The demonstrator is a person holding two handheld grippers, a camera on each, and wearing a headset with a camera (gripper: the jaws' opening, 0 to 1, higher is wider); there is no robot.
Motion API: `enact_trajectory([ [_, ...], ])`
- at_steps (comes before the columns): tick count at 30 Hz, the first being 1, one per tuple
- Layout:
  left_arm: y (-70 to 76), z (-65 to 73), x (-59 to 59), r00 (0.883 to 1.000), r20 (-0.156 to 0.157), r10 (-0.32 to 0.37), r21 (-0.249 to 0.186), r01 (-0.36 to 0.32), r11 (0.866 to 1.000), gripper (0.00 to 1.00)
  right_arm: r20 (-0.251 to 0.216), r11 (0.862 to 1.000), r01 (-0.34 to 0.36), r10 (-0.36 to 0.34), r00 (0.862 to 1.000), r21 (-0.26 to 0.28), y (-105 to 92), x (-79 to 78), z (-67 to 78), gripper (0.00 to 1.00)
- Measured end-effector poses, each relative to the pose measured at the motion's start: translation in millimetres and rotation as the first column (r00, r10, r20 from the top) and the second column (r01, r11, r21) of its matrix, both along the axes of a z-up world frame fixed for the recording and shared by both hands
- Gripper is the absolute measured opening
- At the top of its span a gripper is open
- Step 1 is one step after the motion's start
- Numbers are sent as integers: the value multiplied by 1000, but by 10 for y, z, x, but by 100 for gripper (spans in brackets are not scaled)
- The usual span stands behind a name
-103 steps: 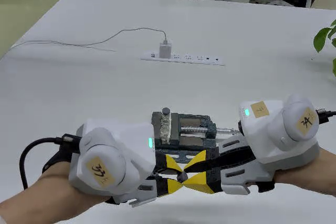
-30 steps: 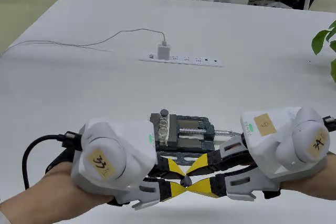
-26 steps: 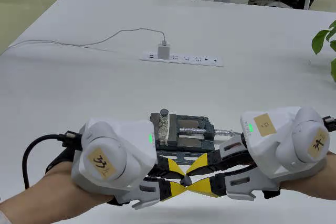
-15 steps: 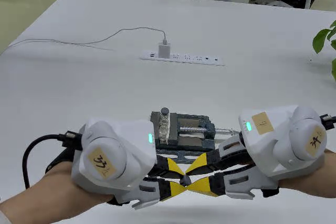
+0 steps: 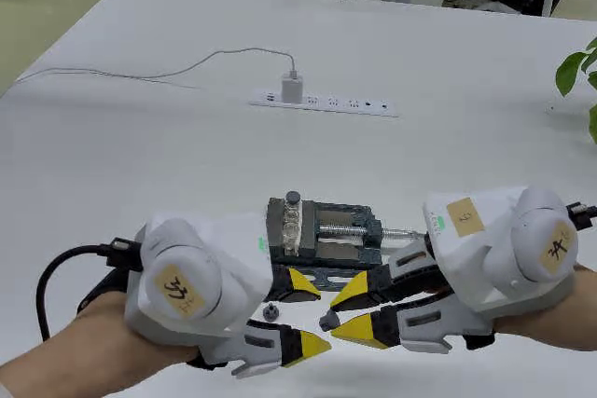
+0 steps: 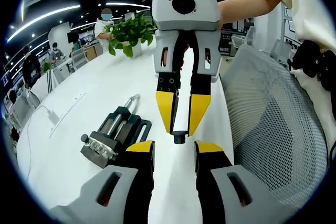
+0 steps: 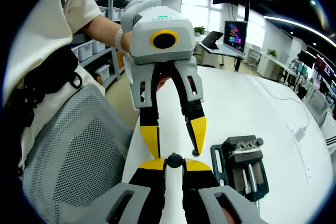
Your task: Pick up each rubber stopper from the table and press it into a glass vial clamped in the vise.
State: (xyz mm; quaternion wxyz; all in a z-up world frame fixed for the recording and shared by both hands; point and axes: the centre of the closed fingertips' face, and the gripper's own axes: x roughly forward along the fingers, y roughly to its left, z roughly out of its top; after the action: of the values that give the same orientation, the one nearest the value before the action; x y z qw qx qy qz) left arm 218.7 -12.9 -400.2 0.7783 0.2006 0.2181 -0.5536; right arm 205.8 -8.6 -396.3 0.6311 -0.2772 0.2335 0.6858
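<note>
A dark vise (image 5: 326, 238) sits on the white table and clamps a glass vial (image 5: 294, 227) with a grey stopper in its top. My right gripper (image 5: 329, 318) is shut on a small dark rubber stopper (image 7: 174, 159), held at the very tips (image 6: 179, 138). My left gripper (image 5: 308, 311) faces it tip to tip and stands open, its jaws spread on either side of the right gripper's tips. Another stopper (image 5: 271, 311) lies on the table between the left jaws. Both grippers hover just in front of the vise (image 6: 113, 137).
A white power strip (image 5: 322, 101) with a plugged charger and its cable lies farther back on the table. Green plant leaves (image 5: 578, 67) reach in at the right edge. A mesh chair (image 6: 268, 129) stands by the table's near edge. People stand in the background.
The left gripper's jaws have spread open; half a second ago both grippers' tips met at one point. A stopper now shows on the table below. The right gripper stays shut.
</note>
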Motion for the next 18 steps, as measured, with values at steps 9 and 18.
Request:
enact_trajectory([
  [9,173,-77,77,996,-15,92,-8,-92,996,55,-4,1000,0,0,1000,-5,-18,1,-16,7],
  [18,388,-152,182,979,-13,202,-24,-202,979,81,-16,1000,9,-9,1000,-15,-48,19,-36,7],
])
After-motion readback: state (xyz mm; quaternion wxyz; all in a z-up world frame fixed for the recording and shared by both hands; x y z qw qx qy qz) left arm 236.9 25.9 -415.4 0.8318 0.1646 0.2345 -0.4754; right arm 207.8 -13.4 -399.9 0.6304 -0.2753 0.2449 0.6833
